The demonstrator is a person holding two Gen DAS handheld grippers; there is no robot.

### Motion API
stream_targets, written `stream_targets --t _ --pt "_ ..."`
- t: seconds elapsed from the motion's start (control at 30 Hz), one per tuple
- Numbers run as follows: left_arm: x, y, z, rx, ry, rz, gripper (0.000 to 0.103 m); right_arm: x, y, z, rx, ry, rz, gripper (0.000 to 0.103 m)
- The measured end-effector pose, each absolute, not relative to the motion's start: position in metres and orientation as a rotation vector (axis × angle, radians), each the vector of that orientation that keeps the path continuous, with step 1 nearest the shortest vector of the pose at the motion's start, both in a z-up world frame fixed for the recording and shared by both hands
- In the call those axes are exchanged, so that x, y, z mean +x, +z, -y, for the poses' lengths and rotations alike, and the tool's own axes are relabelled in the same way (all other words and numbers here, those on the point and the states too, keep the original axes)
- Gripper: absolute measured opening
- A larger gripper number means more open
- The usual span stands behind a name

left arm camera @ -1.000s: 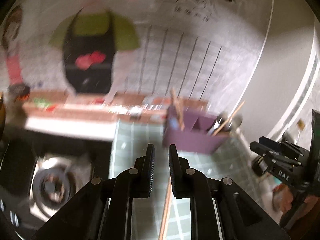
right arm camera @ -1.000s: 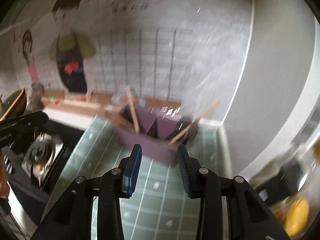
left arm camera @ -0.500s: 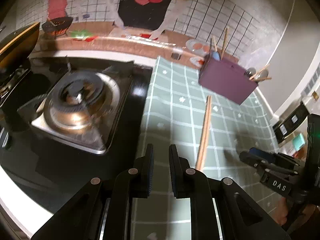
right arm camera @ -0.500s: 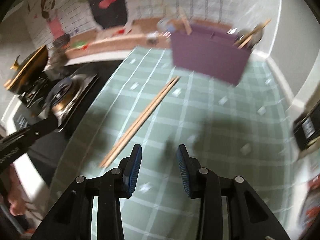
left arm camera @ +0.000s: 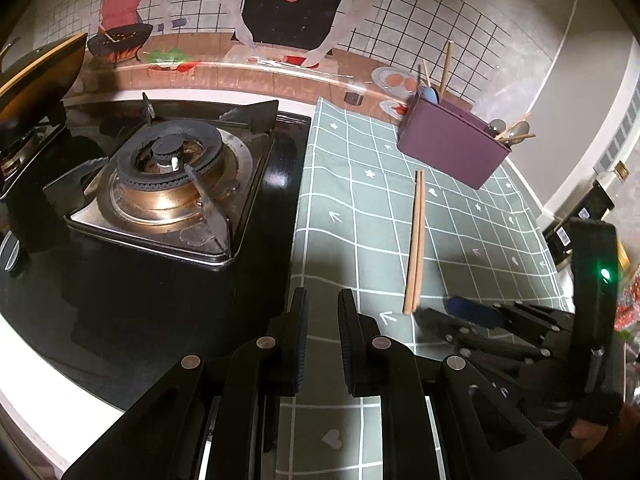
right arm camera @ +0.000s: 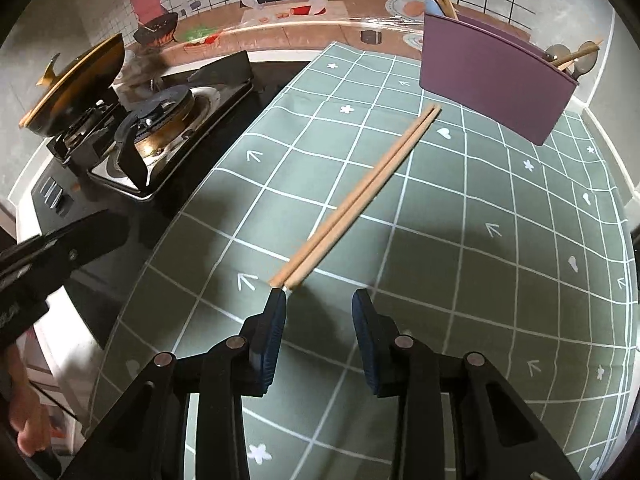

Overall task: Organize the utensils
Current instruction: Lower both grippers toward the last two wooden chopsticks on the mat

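- While the jaws of the right gripper (right arm camera: 319, 300) are closing with nothing between them, its left fingertip is seen just short of the near end of the chopsticks (right arm camera: 356, 200)
- A narrow empty gap is kept by the left gripper (left arm camera: 323, 308), nearer than the chopsticks and to their left
- Beyond the chopsticks' far end, close by, the purple utensil holder (right arm camera: 492, 76) is set on the checked green mat (right arm camera: 460, 264)

2 wooden chopsticks (right arm camera: 362, 196) flat, side-by-side
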State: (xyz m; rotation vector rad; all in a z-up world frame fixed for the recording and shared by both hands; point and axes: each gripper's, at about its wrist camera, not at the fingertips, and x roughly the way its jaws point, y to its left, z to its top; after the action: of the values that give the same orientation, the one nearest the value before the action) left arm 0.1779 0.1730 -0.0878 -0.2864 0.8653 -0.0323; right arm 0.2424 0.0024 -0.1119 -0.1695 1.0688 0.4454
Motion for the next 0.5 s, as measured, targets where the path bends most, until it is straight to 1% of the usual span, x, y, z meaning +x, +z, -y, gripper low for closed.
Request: stream_targets --t 0.3,0.5 --pt "0.179 -0.092 -0.174 -0.288 -0.063 -0.878 0.016 0.249 -0.118 -0.013 -0.184 0.404 -1.058 0.032" --pt "0.184 -0.095 -0.172 -0.289 -0.093 -0.889 0.017 0.256 -0.117 0.007 -0.18 0.341 -1.048 0.032"
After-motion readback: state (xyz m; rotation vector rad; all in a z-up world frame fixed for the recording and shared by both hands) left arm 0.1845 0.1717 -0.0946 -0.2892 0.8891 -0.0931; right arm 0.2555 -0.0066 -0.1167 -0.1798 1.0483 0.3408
